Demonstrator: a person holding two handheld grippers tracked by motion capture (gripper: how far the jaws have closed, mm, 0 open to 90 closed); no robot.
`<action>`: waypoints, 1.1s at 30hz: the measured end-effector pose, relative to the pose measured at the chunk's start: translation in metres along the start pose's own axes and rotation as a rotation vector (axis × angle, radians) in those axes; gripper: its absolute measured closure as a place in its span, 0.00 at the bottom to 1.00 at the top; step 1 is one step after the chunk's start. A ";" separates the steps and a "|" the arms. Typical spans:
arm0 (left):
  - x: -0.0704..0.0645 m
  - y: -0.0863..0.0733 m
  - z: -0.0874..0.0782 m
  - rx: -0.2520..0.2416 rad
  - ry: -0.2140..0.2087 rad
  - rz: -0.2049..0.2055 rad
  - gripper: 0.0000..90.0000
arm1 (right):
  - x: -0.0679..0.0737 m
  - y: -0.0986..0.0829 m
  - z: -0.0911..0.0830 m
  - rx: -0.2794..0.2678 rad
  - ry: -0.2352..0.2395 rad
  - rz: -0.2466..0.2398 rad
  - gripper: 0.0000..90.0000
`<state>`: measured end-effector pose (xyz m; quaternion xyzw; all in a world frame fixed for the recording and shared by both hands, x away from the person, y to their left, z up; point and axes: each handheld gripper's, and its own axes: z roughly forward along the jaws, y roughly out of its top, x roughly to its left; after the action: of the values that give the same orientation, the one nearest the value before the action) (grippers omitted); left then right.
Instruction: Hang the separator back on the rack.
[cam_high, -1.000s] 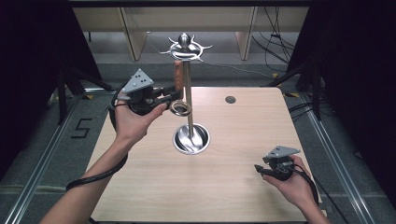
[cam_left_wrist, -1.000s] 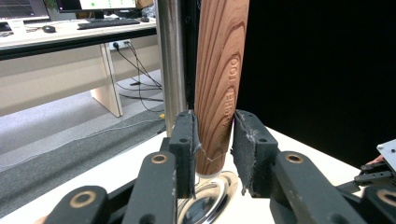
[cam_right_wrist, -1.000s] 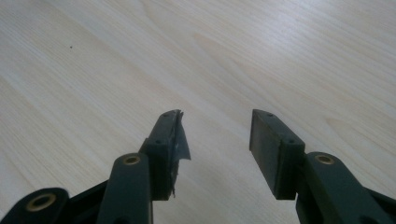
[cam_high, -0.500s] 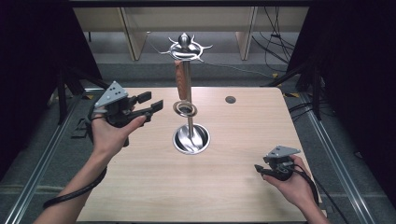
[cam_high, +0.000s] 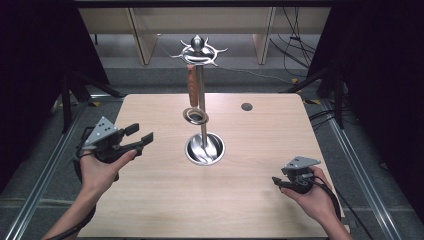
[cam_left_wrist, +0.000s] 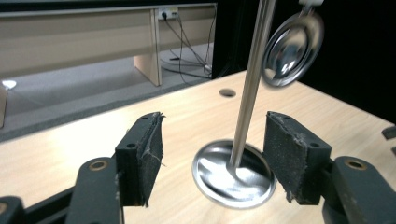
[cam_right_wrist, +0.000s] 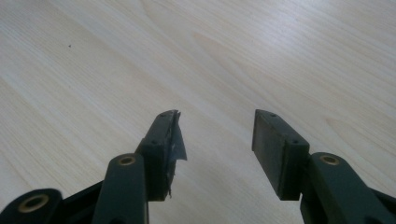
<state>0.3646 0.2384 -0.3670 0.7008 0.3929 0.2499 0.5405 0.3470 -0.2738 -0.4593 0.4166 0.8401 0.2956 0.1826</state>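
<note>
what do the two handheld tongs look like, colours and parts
Both the left tongs and the right tongs are black, each topped with a grey three-cornered plate and trailing a black cable. The jaws carry dark, rough pads with frayed edges, and brass-coloured pivot pins sit in the arms. The person's forearms are bare, no sleeves in sight.

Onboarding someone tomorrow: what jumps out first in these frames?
The tall steel stand mid-table, its pole rising from a round shiny base to a crown of hooks. A wooden-handled utensil hangs from a hook, its round metal end level with the pole's middle. The left gripper is open at the table's left edge, pointing at the stand; the right gripper is open, low at the near right.
</note>
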 end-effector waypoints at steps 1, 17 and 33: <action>0.001 -0.004 -0.001 0.005 0.003 0.000 0.41 | 0.000 0.000 0.000 0.000 0.000 0.000 0.57; 0.023 -0.077 -0.014 0.149 0.086 -0.070 0.39 | 0.001 0.000 0.001 -0.006 -0.004 0.003 0.57; 0.036 -0.117 -0.002 0.318 0.108 -0.109 0.37 | -0.001 -0.001 0.002 0.002 0.013 0.015 0.55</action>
<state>0.3508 0.2814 -0.4807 0.7408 0.4932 0.1920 0.4136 0.3482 -0.2743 -0.4617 0.4212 0.8384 0.2986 0.1745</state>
